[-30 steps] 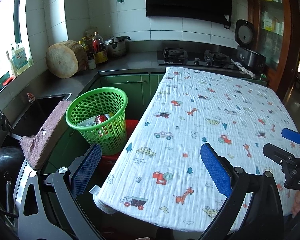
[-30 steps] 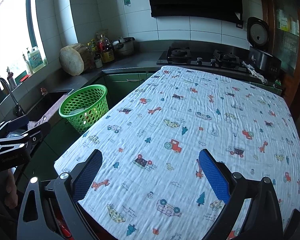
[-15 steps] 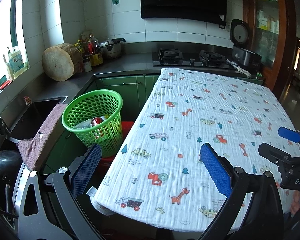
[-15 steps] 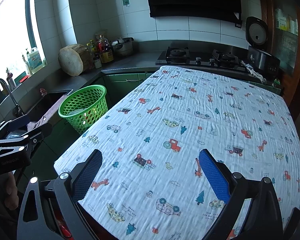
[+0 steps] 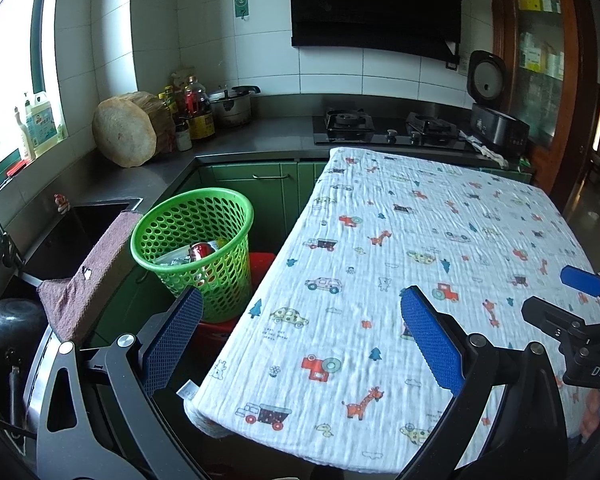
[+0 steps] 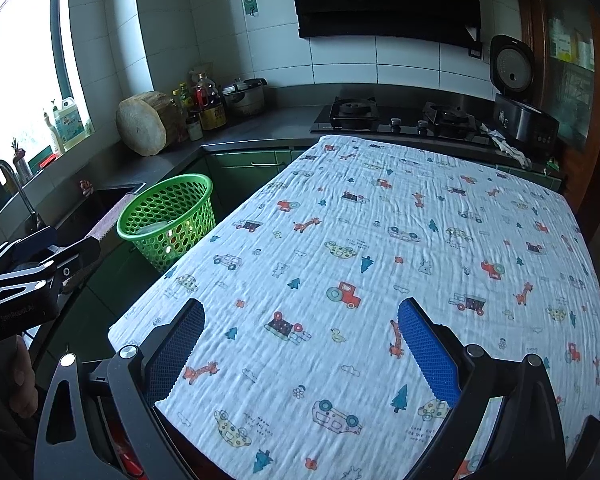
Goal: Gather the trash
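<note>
You are holding the left gripper (image 5: 300,340) and right gripper (image 6: 300,344) over the cloth-covered table (image 6: 380,240), both with jaws spread wide and gripping nothing. The trash (image 5: 198,251) is lying inside the green basket (image 5: 220,280), just beside the table's left edge.

Green perforated basket (image 5: 192,240) upright beside table, holding trash (image 5: 198,250).
</note>
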`<act>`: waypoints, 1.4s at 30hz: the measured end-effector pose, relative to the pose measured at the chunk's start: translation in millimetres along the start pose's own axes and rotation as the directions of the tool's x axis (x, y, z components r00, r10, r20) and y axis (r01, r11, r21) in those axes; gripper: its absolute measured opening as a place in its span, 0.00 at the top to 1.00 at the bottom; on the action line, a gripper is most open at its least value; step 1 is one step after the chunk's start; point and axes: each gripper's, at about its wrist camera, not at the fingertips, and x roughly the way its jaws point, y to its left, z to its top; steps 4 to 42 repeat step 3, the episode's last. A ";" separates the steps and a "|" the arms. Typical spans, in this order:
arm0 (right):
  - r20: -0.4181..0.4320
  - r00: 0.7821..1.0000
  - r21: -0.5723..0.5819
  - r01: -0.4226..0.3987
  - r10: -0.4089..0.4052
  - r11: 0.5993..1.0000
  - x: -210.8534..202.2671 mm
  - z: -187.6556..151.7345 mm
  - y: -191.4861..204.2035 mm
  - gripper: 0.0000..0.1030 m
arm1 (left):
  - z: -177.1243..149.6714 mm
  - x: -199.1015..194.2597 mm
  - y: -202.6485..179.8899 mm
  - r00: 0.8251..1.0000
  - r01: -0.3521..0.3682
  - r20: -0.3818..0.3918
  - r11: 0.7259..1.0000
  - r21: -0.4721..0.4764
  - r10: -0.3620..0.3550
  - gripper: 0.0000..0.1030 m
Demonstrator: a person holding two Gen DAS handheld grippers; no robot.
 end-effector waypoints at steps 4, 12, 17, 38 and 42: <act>0.004 1.000 0.000 0.002 -0.002 1.000 -0.3 0.6 0.5 0.09 | -0.7 0.3 -2.0 1.000 0.004 0.003 1.000 0.006 -0.004 0.05; 0.004 1.000 0.000 0.002 -0.002 1.000 -0.3 0.6 0.5 0.09 | -0.7 0.3 -2.0 1.000 0.004 0.003 1.000 0.006 -0.004 0.05; 0.004 1.000 0.000 0.002 -0.002 1.000 -0.3 0.6 0.5 0.09 | -0.7 0.3 -2.0 1.000 0.004 0.003 1.000 0.006 -0.004 0.05; 0.004 1.000 0.000 0.002 -0.002 1.000 -0.3 0.6 0.5 0.09 | -0.7 0.3 -2.0 1.000 0.004 0.003 1.000 0.006 -0.004 0.05; 0.004 1.000 0.000 0.002 -0.002 1.000 -0.3 0.6 0.5 0.09 | -0.7 0.3 -2.0 1.000 0.004 0.003 1.000 0.006 -0.004 0.05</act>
